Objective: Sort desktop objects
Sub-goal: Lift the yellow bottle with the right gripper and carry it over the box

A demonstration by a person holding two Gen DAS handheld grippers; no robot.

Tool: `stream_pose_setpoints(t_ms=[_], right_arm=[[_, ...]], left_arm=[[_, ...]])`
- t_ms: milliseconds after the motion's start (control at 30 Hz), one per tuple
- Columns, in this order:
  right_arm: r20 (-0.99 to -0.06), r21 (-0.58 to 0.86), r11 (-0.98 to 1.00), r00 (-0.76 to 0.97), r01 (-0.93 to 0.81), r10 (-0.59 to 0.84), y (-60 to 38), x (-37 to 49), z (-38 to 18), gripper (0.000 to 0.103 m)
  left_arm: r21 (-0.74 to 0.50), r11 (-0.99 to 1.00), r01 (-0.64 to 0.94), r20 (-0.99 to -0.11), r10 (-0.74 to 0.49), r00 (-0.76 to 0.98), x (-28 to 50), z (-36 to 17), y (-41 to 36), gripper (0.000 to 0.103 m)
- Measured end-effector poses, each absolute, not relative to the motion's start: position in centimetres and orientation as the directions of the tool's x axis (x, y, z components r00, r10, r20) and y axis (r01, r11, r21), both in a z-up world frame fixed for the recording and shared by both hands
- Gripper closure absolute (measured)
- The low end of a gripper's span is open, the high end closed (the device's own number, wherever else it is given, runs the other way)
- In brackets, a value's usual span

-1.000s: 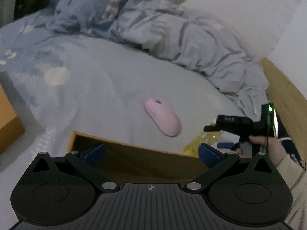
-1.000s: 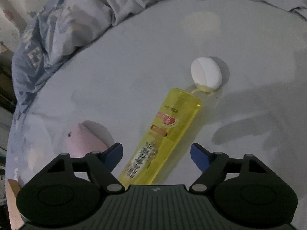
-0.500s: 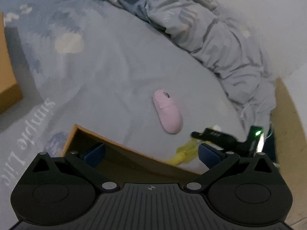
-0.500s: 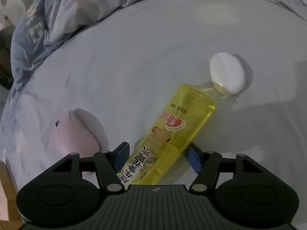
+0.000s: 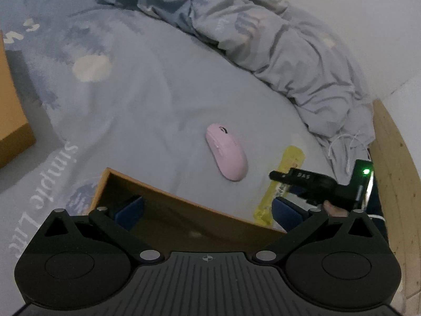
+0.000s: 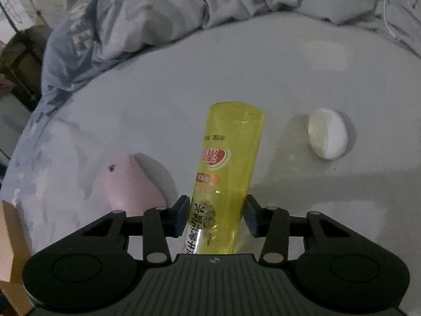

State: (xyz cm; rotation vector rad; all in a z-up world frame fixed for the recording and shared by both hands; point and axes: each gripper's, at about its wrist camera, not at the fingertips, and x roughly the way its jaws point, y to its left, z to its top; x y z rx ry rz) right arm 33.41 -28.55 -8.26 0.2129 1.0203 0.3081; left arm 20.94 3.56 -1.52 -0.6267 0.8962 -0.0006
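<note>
My right gripper is shut on a yellow bottle, which is lifted and points away from me over the bed sheet. The bottle also shows in the left wrist view, with the right gripper around it. A pink mouse lies on the sheet left of the bottle; it also shows in the right wrist view. A white oval object lies right of the bottle. My left gripper is open and hovers over an open brown box.
A rumpled blue-grey duvet is heaped at the far side of the bed. A second brown box stands at the left. A wooden bed edge runs along the right.
My right gripper has closed on the yellow bottle and lifted it away from the white oval object. The left gripper has shifted a little over the box.
</note>
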Motion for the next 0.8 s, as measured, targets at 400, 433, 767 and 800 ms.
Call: stream_pose_setpoints(t_ms=[400, 433, 767, 800], right_arm=[[-0.694, 0.309, 0.908, 0.586, -0.282, 0.418, -28.2, 29.1, -1.8, 0.061], [-0.684, 0.308, 0.906, 0.595, -0.290, 0.423, -28.1, 28.8, -1.3, 0.060], [-0.611, 0.308, 0.886, 0.642, -0.347, 0.464, -29.5, 23.4, 3.5, 0.061], [-0.606, 0.308, 0.885, 0.645, -0.350, 0.466, -29.8, 22.7, 3.8, 0.061]], left_arm=[[-0.483, 0.848, -0.217, -0.694, -0.219, 0.686, 17.3, 2.7, 2.3, 0.000], [-0.481, 0.850, -0.214, -0.690, -0.217, 0.691, 16.9, 3.0, 2.1, 0.000], [-0.464, 0.870, -0.163, -0.642, -0.204, 0.739, 12.3, 6.9, 0.5, 0.000], [-0.463, 0.872, -0.158, -0.638, -0.204, 0.743, 11.8, 7.3, 0.4, 0.000]])
